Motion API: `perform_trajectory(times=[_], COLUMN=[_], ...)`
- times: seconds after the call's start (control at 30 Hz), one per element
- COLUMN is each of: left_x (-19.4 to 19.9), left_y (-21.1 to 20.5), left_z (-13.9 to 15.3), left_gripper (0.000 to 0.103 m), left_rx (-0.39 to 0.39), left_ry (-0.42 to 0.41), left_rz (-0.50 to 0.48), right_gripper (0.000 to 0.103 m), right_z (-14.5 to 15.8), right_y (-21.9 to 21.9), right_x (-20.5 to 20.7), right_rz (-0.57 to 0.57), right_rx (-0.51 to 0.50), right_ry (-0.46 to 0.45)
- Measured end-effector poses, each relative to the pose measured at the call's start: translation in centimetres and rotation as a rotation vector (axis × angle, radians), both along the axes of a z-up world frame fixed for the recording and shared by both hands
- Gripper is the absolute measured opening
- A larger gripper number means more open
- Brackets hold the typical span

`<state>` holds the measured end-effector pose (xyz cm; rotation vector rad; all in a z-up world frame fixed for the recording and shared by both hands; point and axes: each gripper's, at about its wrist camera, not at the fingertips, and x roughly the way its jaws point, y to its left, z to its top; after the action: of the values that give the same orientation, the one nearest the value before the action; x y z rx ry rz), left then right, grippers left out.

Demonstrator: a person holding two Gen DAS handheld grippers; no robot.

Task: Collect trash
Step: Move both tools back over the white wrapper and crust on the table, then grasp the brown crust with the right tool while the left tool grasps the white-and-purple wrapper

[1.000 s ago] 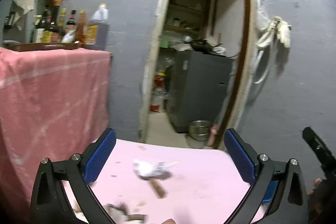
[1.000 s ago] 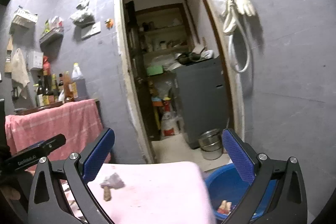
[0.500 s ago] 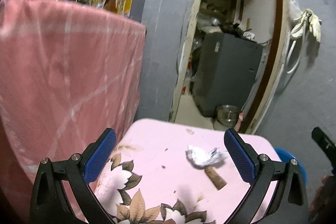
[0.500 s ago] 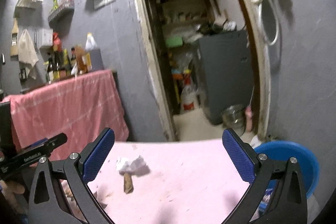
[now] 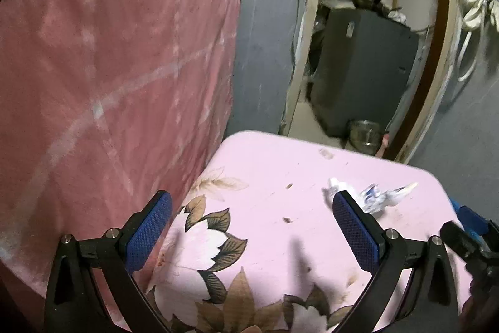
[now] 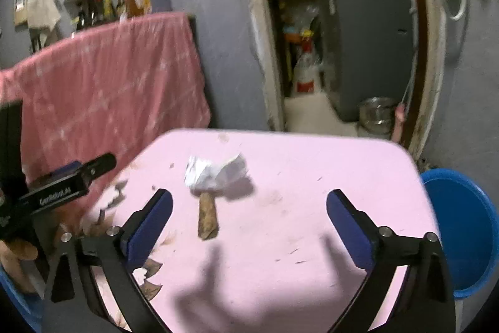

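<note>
A low tabletop (image 6: 312,177) with rounded corners wears a smooth pink cover, printed at one end with large cream and brown flowers and speckled with dark crumbs. Near its far middle lies a crumpled white paper wad (image 6: 215,172), creased and lumpy; a short brown roll (image 6: 207,217), rough like bark, sits just in front of it, its top end touching the wad.

The right gripper (image 6: 249,227) hovers over the tabletop with its jaws set wide but closing, its blue textured pads (image 6: 149,223) clear of everything; the roll lies between them, untouched. The left gripper (image 5: 252,233) is also spread wide and holds nothing, with the paper wad (image 5: 371,198) just beyond its right pad.

A round blue plastic basin (image 6: 464,227) stands beside the tabletop's right edge. A wrinkled pink checked cloth (image 5: 103,67) hangs to the left.
</note>
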<state>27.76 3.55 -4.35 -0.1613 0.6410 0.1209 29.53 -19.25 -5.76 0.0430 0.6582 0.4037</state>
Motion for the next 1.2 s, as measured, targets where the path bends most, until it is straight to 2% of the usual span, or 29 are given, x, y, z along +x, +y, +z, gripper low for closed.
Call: perform_trajectory(times=[0.1,0.27,0.53,0.6,0.73,0.8,1.0,1.2], left_x=[0.7,1.5,2.0,2.0,2.1,2.1,2.6,2.5], left_y=[0.4,0.6,1.2,1.3,1.4,1.2,0.7,-1.0], left_z=[-0.7,-1.3,-2.0,-2.1,-2.1,-2.2,-2.2,-1.8], left_gripper=[0.101,0.101,0.101,0.101,0.101,0.101,0.101,0.101], left_rx=[0.000,-0.007,-0.034,-0.043,-0.053,-0.059,-0.092,-0.090], left_ry=[0.038,0.086,0.125,0.130,0.129,0.134,0.148,0.148], left_rz=[0.005,0.006,0.020,0.018,0.012,0.002,-0.028,-0.090], right_gripper=[0.086,0.080,0.055,0.041,0.029,0.020,0.018,0.018], right_z=[-1.2,-3.0,-4.4,-4.3,-4.3,-4.2,-4.0,-3.9], right_y=[1.3,3.0,4.8,5.1,4.8,4.2,3.0,0.7], right_x=[0.8,1.8,3.3,3.3,3.4,3.2,2.8,2.2], right_rz=[0.045,0.091,0.142,0.145,0.155,0.176,0.173,0.149], right_rx=[-0.026,-0.074,-0.104,-0.121,-0.108,-0.087,-0.088,-0.067], right_ry=[0.069,0.149,0.222,0.212,0.219,0.224,0.216,0.220])
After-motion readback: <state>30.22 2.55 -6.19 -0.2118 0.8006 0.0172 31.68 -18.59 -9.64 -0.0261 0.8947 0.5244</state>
